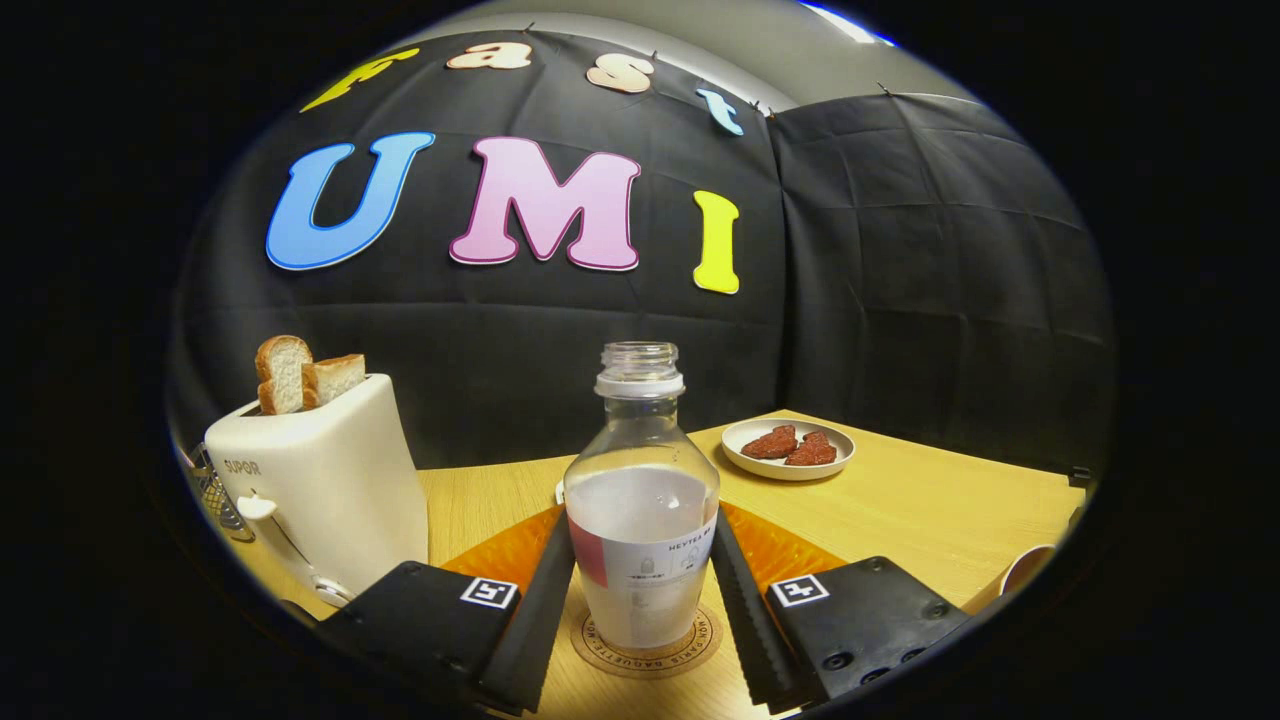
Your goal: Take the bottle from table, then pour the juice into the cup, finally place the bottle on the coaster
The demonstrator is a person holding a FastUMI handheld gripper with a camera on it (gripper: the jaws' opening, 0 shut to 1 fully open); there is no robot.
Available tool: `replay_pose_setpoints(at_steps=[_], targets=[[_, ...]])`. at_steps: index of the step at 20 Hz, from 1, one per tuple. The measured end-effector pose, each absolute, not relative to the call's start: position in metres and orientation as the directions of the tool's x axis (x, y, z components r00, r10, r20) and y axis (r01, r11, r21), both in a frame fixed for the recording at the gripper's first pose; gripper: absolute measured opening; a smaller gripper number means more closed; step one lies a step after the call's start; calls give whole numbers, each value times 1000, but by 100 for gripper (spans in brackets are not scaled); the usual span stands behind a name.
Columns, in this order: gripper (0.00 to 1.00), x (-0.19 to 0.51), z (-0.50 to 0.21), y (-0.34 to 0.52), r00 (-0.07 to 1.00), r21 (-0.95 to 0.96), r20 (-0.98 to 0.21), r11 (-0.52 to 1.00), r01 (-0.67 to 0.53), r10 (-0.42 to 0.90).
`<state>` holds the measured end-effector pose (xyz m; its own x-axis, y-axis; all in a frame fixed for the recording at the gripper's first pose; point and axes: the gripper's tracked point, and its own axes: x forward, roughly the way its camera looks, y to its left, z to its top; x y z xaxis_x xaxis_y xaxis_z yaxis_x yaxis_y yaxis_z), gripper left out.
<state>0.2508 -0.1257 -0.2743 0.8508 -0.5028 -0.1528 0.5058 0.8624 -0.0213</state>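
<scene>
The uncapped bottle (641,520) stands upright on the round coaster (648,645) on the bench (930,510), so it looks placed as the task asks, while the tool (640,590) flanks it, fingers seemingly touching its sides, though a firm grip cannot be told.

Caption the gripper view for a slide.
Gripper fingers flank the uncapped bottle standing on the coaster.

Black cloth walls (900,250), wooden table (930,500)
</scene>
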Motion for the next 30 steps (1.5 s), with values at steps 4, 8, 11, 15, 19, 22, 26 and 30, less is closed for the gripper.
replay_pose_setpoints(at_steps=[4, 8, 11, 15, 19, 22, 26, 30], targets=[[78, 246, -277, -129, 840, -34, -172, 856, 516, -514], [98, 241, -273, -124, 849, -28, -179, 865, 500, -497], [98, 230, -270, -120, 849, -40, -184, 867, 497, -496], [97, 199, -254, -103, 870, -58, -175, 887, 458, -460], [97, 160, -226, -80, 911, -117, -152, 922, 370, -384], [97, 134, -200, -62, 940, -84, -130, 948, 307, -316], [97, 102, -160, -53, 956, -37, -101, 961, 274, -276], [96, 75, -121, -59, 966, -56, -70, 968, 246, -249]])
